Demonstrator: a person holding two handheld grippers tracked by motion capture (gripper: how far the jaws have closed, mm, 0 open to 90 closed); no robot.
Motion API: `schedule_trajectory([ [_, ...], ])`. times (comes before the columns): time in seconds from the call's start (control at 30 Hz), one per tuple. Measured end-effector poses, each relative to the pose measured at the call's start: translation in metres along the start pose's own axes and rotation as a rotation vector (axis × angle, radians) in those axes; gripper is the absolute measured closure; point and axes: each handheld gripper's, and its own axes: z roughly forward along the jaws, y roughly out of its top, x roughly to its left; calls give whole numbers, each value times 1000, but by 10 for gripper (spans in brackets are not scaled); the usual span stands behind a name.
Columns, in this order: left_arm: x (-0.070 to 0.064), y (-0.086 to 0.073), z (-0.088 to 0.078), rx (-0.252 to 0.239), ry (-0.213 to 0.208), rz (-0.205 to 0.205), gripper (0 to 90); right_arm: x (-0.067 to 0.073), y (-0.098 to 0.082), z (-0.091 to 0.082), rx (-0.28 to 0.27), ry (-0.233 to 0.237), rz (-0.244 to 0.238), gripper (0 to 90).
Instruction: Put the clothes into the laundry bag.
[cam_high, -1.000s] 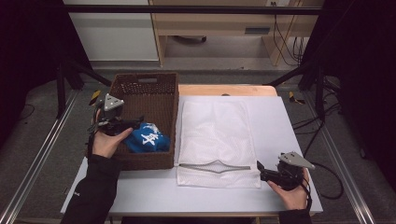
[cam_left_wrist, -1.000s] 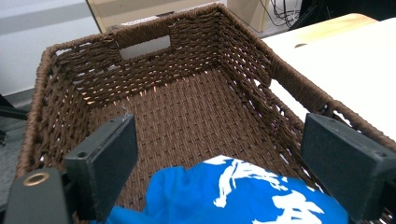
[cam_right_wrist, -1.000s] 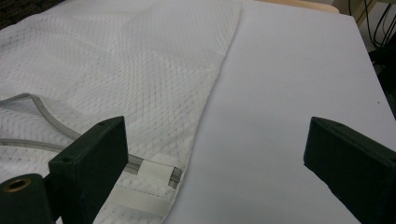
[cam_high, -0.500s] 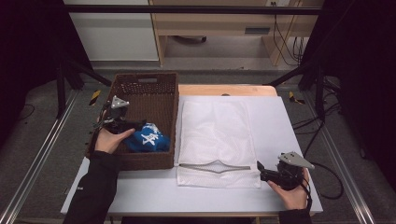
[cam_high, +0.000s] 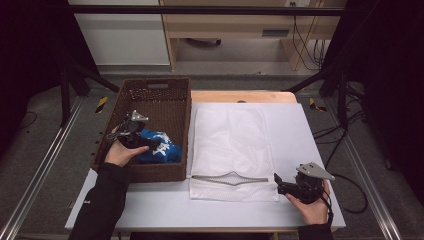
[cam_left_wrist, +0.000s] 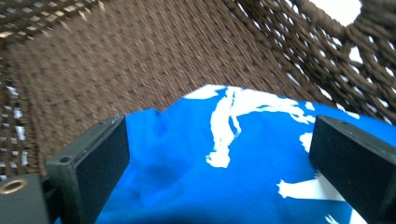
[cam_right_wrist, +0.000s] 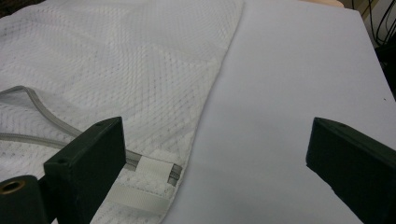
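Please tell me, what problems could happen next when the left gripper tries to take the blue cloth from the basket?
1. The left gripper has just been opening, with the blue cloth between its wide jaws but not clamped; it may pinch only a thin fold that slips out.
2. The cloth lies close to the basket wall, so a jaw might catch the weave.
3. The mesh bag mouth is barely open, and the right gripper is open beside it, so putting the cloth in could be difficult.

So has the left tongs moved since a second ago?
Yes. The left tongs sank from the basket's left rim toward its near wall, jaws just opening, now astride the blue garment.
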Motion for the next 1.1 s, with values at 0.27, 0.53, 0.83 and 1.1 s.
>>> schedule_trajectory([
  [0.27,-3,-3,10,92,-12,24,46,0,0,1,11,5,-3,43],
  [0.53,-8,-5,23,188,-8,83,61,1,0,2,16,6,-11,39],
  [0.83,-9,-10,35,250,-35,88,81,0,0,2,19,4,-15,38],
  [1.1,-5,-11,35,268,-112,67,269,1,0,2,23,8,-12,38],
])
